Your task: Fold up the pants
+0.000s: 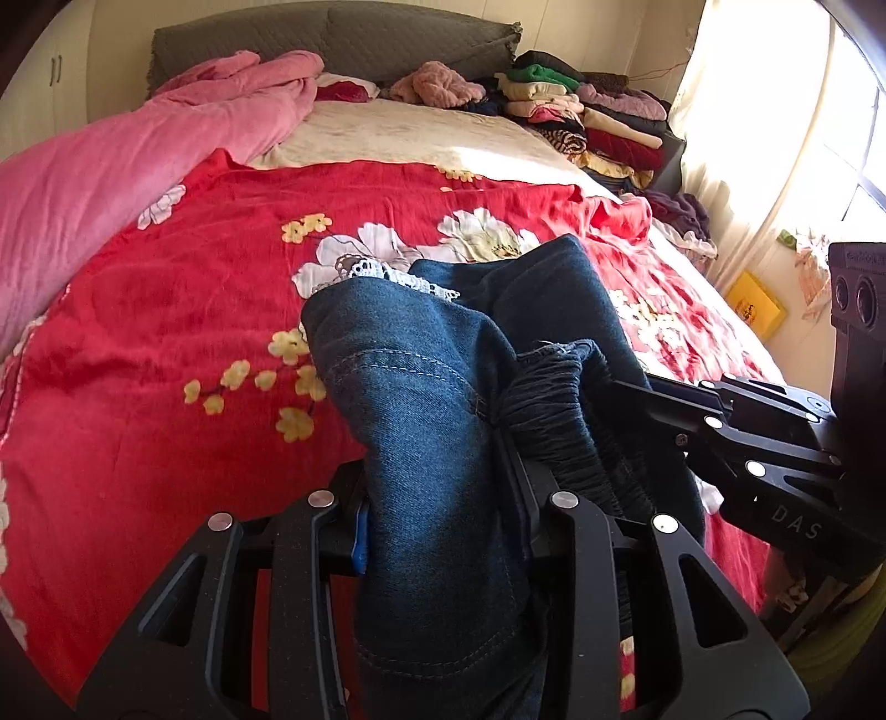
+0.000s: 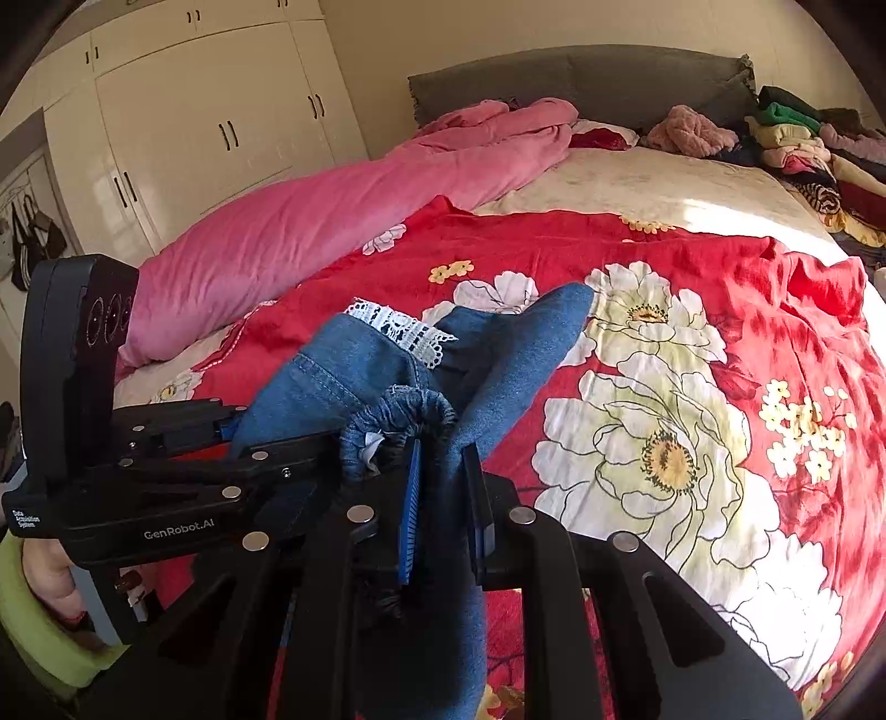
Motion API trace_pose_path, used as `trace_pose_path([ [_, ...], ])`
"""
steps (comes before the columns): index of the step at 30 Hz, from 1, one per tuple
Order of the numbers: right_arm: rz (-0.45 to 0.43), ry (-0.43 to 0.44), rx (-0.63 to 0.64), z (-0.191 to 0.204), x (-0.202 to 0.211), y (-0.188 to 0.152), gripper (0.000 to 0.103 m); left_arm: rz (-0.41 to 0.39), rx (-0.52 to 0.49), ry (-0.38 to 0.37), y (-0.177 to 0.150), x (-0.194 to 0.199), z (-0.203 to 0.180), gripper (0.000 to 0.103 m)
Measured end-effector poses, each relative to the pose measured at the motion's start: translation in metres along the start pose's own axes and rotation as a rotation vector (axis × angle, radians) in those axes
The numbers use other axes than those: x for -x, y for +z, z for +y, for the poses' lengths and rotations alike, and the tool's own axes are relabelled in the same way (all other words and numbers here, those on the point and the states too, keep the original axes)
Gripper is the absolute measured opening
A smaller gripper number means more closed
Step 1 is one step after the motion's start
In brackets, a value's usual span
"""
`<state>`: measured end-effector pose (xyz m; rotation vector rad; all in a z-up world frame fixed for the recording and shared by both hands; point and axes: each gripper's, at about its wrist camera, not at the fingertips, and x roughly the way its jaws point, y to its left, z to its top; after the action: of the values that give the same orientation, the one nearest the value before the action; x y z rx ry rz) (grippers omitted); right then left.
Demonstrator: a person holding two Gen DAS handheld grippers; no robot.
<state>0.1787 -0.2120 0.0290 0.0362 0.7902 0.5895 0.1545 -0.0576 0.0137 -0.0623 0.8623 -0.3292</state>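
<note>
Blue denim pants [image 1: 421, 399] with white lace trim [image 1: 387, 274] are bunched above the red floral bedspread [image 1: 166, 310]. My left gripper [image 1: 443, 526] is shut on the denim near the gathered waistband [image 1: 554, 399]. My right gripper [image 2: 443, 498] is shut on the pants [image 2: 498, 354] too, close beside the left one. In the left wrist view the right gripper [image 1: 653, 410] comes in from the right; in the right wrist view the left gripper [image 2: 232, 437] comes in from the left. The cloth below both grippers is hidden.
A pink quilt [image 1: 111, 160] lies along the bed's left side. Stacks of folded clothes [image 1: 587, 111] sit at the far right by the grey headboard [image 1: 332, 39]. A bright window [image 1: 830, 138] is at the right; white wardrobes [image 2: 194, 127] stand left.
</note>
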Motion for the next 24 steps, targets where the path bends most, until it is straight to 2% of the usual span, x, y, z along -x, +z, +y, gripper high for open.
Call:
trace_pose_path([
  [3, 0.007, -0.011, -0.004, -0.002, -0.005, 0.0, 0.014, 0.003, -0.01, 0.014, -0.001, -0.006, 0.001, 0.027],
  [7, 0.032, -0.068, -0.016, -0.007, -0.011, -0.005, 0.016, 0.012, -0.024, 0.04, -0.004, -0.013, 0.001, 0.027],
  [8, 0.048, -0.087, -0.031, -0.011, -0.013, -0.006, 0.021, 0.014, -0.027, 0.046, -0.005, -0.013, 0.001, 0.027],
  [9, 0.062, -0.102, -0.042, -0.013, -0.015, -0.009, 0.032, 0.015, -0.032, 0.053, -0.007, -0.014, 0.001, 0.027],
  [12, 0.079, -0.124, -0.054, -0.019, -0.016, -0.016, 0.046, 0.028, -0.04, 0.068, -0.01, -0.016, 0.001, 0.036],
  [17, 0.127, -0.165, -0.053, -0.023, -0.023, -0.03, 0.054, 0.054, -0.027, 0.081, -0.014, -0.021, 0.005, 0.045],
  [24, 0.153, -0.172, -0.123, -0.035, -0.025, -0.041, 0.063, 0.083, -0.003, 0.085, -0.021, -0.027, 0.011, 0.051],
])
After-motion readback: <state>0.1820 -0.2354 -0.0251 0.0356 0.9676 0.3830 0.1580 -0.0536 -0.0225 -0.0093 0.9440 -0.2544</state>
